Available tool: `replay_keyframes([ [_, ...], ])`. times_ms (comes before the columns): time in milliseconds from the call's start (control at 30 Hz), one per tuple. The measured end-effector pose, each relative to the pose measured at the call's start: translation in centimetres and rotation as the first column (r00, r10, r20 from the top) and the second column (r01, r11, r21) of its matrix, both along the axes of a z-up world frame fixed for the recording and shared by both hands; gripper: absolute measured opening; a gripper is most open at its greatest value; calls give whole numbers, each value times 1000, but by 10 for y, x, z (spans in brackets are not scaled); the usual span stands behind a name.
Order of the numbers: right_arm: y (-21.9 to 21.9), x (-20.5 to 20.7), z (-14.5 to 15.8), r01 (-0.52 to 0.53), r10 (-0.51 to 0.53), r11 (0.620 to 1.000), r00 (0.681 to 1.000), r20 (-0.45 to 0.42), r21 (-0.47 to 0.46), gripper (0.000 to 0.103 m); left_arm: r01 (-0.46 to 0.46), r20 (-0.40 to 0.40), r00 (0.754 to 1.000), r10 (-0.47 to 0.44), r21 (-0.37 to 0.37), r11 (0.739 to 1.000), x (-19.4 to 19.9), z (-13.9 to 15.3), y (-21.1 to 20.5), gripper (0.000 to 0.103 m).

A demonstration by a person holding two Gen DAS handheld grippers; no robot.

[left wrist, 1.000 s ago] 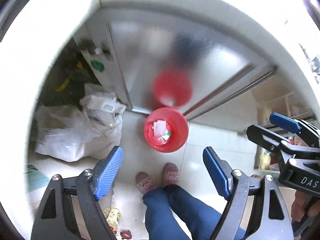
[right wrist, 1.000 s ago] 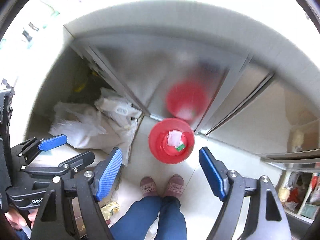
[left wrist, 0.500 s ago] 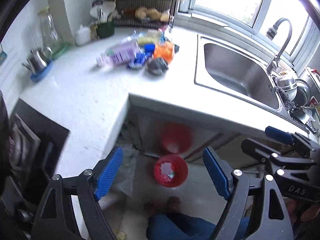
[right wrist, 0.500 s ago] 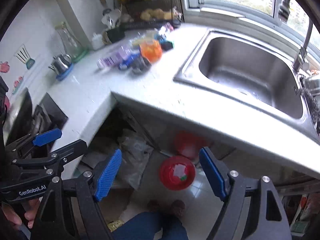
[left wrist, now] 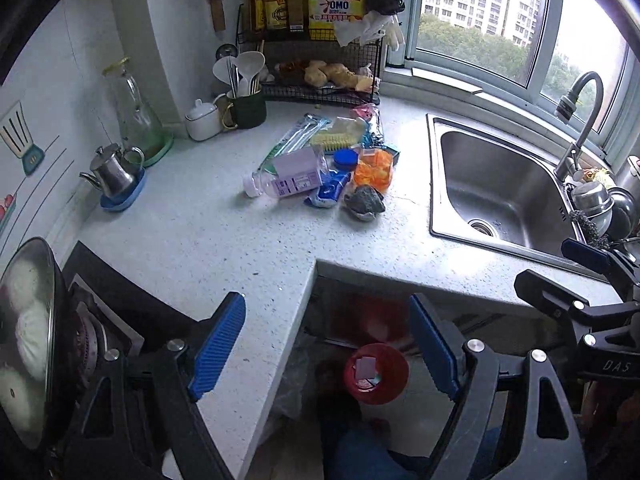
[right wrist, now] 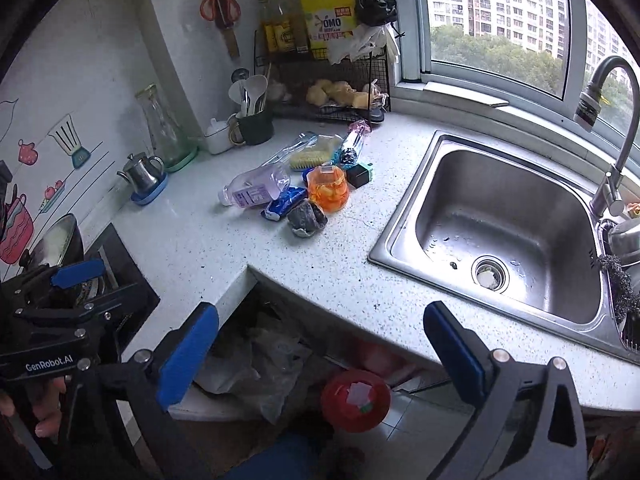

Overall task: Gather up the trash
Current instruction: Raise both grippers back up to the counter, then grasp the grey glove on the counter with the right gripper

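Note:
A pile of trash lies on the speckled worktop: a clear plastic bottle [left wrist: 286, 178] [right wrist: 256, 188], a blue wrapper [left wrist: 328, 192] [right wrist: 285, 202], an orange packet [left wrist: 374, 172] [right wrist: 328, 188] and a grey crumpled lump [left wrist: 365, 202] [right wrist: 307, 218]. A red bin [left wrist: 376, 374] [right wrist: 356, 400] with scraps inside stands on the floor below the counter edge. My left gripper [left wrist: 326, 350] hangs open and empty above the bin, well short of the pile. My right gripper [right wrist: 320, 350] is empty too, its jaws opening wide.
A steel sink [right wrist: 500, 232] with a tap [right wrist: 600, 96] lies to the right. A wire rack [left wrist: 320, 80], utensil cup [left wrist: 244, 110], glass carafe [left wrist: 134, 110] and small kettle [left wrist: 114, 174] line the back wall. A pan [left wrist: 28, 340] sits on the stove at the left.
Both grippers rose from just above the floor bin to above counter height and tilted up, so the worktop, sink and window came into view. The right jaws spread wider.

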State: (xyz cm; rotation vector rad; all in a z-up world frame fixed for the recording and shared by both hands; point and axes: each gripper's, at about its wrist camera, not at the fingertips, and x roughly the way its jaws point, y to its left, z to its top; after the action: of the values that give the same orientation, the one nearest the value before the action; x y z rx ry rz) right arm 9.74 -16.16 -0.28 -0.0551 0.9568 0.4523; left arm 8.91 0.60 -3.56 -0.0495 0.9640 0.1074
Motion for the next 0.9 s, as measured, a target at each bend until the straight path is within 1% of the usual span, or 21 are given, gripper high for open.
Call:
replay_keyframes([
  [133, 13, 24, -1, -22, 22, 1000, 1000, 2, -17, 102, 36, 7, 999, -37, 22, 999, 33, -1, 12, 81],
  [233, 24, 50, -5, -13, 13, 999, 1000, -16, -32, 102, 49, 3, 999, -49, 82, 995, 61, -4, 18, 81],
  [300, 30, 70, -9, -6, 5, 999, 1000, -29, -37, 102, 57, -5, 998, -57, 88, 994, 79, -8, 25, 81],
  [400, 41, 97, -17, 6, -10, 998, 998, -57, -64, 102, 69, -25, 997, -68, 64, 996, 107, -17, 37, 81],
  [433, 44, 105, -19, 11, -13, 999, 999, -44, -53, 102, 76, -32, 997, -75, 55, 996, 115, -21, 41, 81],
  [467, 47, 112, -23, 13, -16, 998, 998, -57, -53, 102, 84, -38, 996, -82, 47, 995, 124, -25, 46, 81],
  [667, 70, 149, -56, -4, -7, 998, 985, -174, -64, 102, 125, -77, 989, -124, 17, 992, 160, -51, 68, 81],
  [767, 83, 165, -78, -5, -15, 997, 972, -235, -83, 102, 120, -113, 986, -119, 4, 993, 175, -68, 79, 81],
  [833, 89, 173, -89, 4, -27, 996, 961, -274, -86, 102, 118, -138, 983, -119, -17, 993, 183, -78, 86, 81],
  [900, 95, 180, -98, 10, -36, 996, 955, -295, -90, 102, 117, -159, 980, -121, -38, 992, 191, -88, 92, 81],
])
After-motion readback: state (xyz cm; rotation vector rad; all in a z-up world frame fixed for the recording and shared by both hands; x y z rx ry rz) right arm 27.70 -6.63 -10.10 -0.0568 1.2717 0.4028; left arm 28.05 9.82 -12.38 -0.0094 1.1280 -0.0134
